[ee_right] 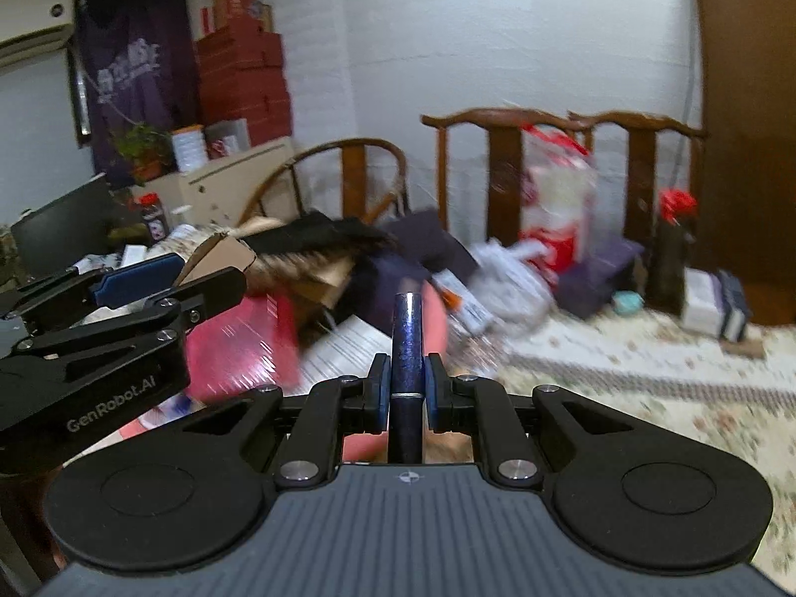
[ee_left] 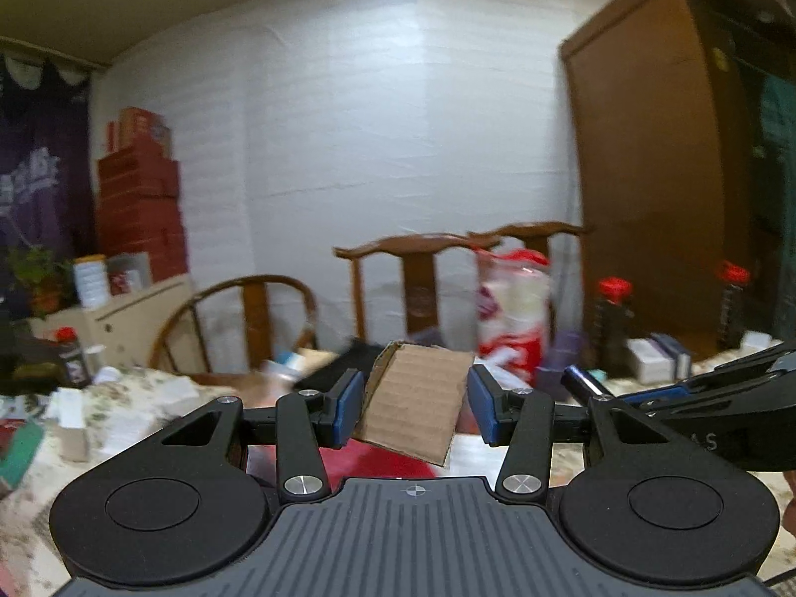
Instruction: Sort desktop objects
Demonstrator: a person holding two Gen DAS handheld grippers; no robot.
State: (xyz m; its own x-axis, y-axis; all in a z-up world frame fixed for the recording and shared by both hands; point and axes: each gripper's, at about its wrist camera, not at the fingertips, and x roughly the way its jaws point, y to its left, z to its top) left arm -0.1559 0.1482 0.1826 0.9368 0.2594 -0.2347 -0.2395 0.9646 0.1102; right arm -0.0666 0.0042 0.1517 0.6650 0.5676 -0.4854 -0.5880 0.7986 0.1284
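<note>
Left tongs [ee_left: 414,400]: a torn piece of brown corrugated cardboard [ee_left: 415,398] is gripped between the two blue pads and is held tilted, clear above the cluttered worktop [ee_left: 149,398]. Right tongs [ee_right: 406,388]: a dark blue pen [ee_right: 407,343] is clamped between the pads, its barrel pointing forward along the fingers and also raised above the worktop. In the left wrist view the pen's tip [ee_left: 582,380] is seen just right of the cardboard, apart from it. Below the held things, a red sheet [ee_right: 239,343], white papers and dark boxes are seen on the flowered cloth; detail is lost to blur. Behind the worktop, wooden chairs [ee_left: 418,278] are set against a white wall.
</note>
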